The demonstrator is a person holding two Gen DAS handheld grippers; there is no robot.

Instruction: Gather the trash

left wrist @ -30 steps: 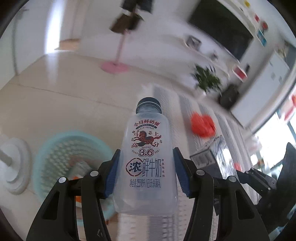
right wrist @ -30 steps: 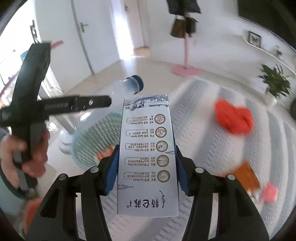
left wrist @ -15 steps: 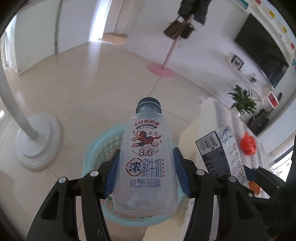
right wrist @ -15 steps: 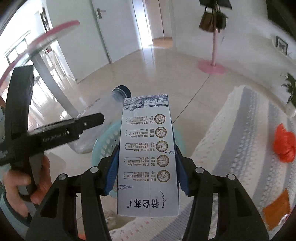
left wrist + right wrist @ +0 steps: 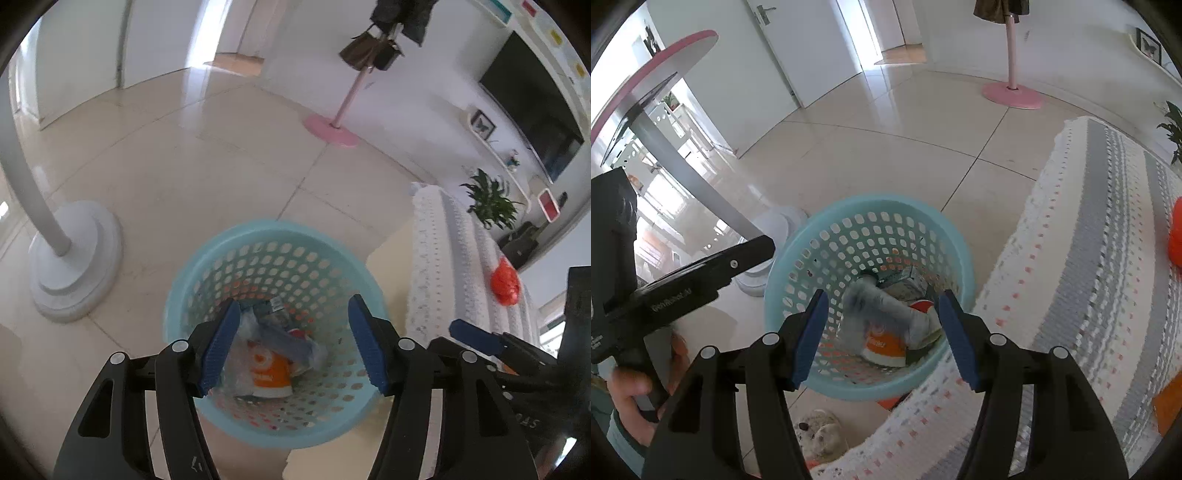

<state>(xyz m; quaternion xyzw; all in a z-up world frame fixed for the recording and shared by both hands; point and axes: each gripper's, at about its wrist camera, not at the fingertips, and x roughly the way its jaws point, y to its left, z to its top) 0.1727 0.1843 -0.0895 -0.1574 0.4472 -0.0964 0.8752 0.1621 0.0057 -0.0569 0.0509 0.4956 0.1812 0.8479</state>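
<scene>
1. Both the left gripper [image 5: 293, 343] and right gripper [image 5: 882, 336] have just been opening, fingers apart, nothing between.
2. Bottle [image 5: 882, 306] and carton [image 5: 905, 275] now lie in the basket [image 5: 184, 295].
3. Remaining red bag [image 5: 504, 282] on the rug [image 5: 1089, 277] looks light and soft; pinch its bunched top.

Daylight is glaring off the beige tiled floor [image 5: 207, 155]; a pink stand [image 5: 332, 129] is standing at one o'clock.

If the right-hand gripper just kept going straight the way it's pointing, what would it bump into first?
Most likely the trash lying in the blue basket: the right gripper, open and empty, points down into the basket's mouth, and a clear plastic bottle lies on top of the pile there. Depth is hard to judge through the fisheye.
</scene>
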